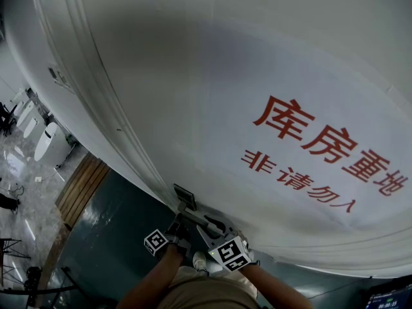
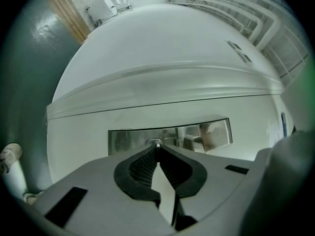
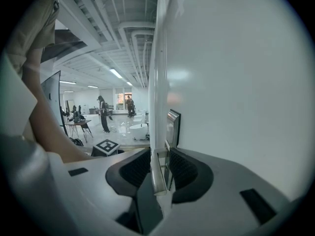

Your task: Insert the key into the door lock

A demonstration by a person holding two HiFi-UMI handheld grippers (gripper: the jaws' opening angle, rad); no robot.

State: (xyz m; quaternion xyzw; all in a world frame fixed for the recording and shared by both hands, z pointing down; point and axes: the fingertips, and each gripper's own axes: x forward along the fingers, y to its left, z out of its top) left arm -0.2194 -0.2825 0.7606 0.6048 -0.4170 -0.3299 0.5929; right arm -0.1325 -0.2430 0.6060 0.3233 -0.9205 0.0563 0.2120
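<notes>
White door (image 1: 193,76), red lettering; steel lock plate (image 2: 170,134) ahead. Left gripper (image 2: 157,149) level, jaws pinched on key (image 2: 157,143) at keyhole. Right gripper (image 3: 160,168) tilted down, clamped round handle (image 3: 157,176).

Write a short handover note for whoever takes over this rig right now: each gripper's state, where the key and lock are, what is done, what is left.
Left gripper: shut on the key, whose tip meets the lock plate.
Right gripper: closed on the door handle, beside the plate.
Done: the key is gripped and is at the plate on the white door.
Left: how deep the key sits cannot be told; push it fully home if needed.
</notes>
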